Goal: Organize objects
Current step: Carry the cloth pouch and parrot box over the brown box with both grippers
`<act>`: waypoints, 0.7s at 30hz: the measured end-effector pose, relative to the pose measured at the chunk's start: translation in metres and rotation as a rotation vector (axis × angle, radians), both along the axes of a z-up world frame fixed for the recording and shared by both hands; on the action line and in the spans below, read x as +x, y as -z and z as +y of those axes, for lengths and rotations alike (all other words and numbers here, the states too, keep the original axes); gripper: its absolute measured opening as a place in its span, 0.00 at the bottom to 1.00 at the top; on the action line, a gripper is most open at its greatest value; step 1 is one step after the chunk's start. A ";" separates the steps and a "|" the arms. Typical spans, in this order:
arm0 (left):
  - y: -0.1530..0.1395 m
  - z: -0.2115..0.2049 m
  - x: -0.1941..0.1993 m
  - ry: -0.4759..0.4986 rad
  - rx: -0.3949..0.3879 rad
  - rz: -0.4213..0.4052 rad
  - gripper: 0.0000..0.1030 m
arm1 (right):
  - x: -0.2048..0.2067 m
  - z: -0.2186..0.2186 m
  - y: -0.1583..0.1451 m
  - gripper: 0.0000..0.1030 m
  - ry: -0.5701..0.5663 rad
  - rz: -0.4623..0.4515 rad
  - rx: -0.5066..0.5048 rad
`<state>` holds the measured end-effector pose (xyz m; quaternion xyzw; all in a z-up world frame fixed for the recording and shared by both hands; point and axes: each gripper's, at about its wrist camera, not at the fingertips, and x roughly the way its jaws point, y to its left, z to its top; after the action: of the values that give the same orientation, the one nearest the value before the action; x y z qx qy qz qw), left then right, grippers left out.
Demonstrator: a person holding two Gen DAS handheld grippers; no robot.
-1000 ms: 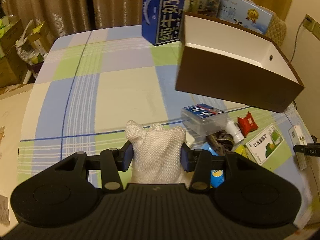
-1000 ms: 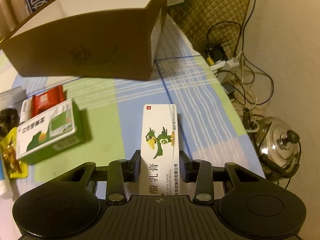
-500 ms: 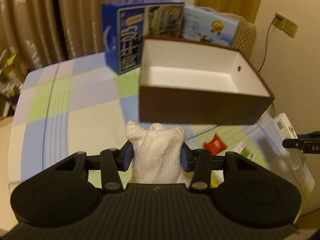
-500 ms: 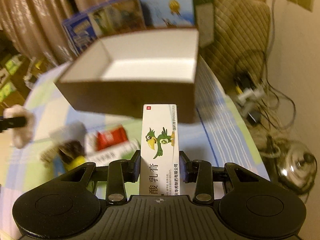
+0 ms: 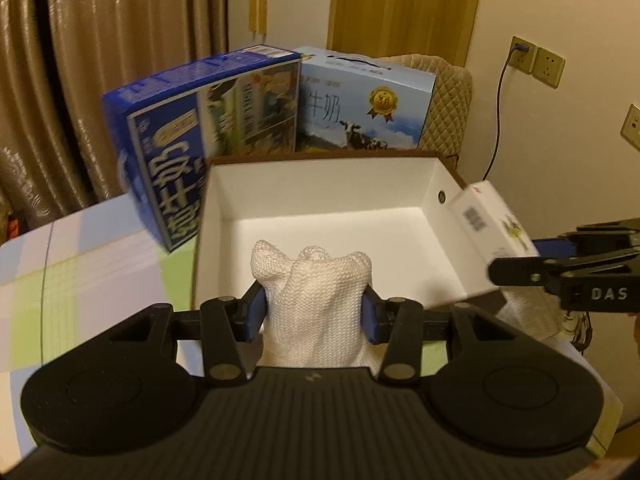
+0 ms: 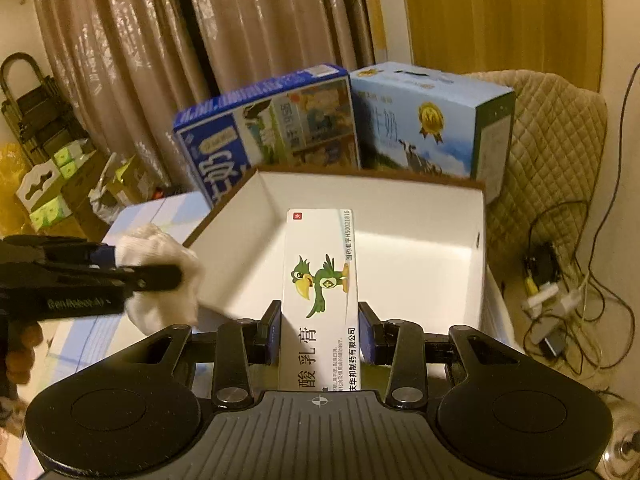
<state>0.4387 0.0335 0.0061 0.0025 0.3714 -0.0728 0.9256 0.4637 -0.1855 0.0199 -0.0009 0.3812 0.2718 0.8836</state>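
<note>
- Currently, the left gripper (image 5: 316, 312) is clamped on a white knitted cloth bundle (image 5: 316, 300), held over the near wall of the open brown cardboard box with white interior (image 5: 340, 236).
- The right gripper (image 6: 320, 334) is clamped on a long white ointment carton printed with a green bird (image 6: 320, 292), also just above the box's near wall.
- The box interior shows no contents; neither item is deposited yet.
- Remaining, as judged: lower both items into the box and release.
- Two blue milk cartons (image 5: 224, 120) stand behind the box.
</note>
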 end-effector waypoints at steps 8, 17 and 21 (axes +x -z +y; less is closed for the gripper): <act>0.017 -0.012 0.057 -0.003 -0.003 0.057 0.41 | 0.054 0.005 0.021 0.34 0.052 0.035 0.000; 0.061 -0.023 0.103 -0.012 -0.023 0.191 0.41 | 0.094 0.006 0.061 0.34 0.093 0.122 -0.044; 0.078 -0.030 0.116 -0.007 -0.024 0.246 0.44 | 0.103 0.008 0.079 0.34 0.099 0.171 -0.059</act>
<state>0.5544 0.0036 -0.0717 -0.0187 0.4812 -0.0736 0.8733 0.5663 -0.1776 -0.0588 0.0148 0.4625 0.2155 0.8599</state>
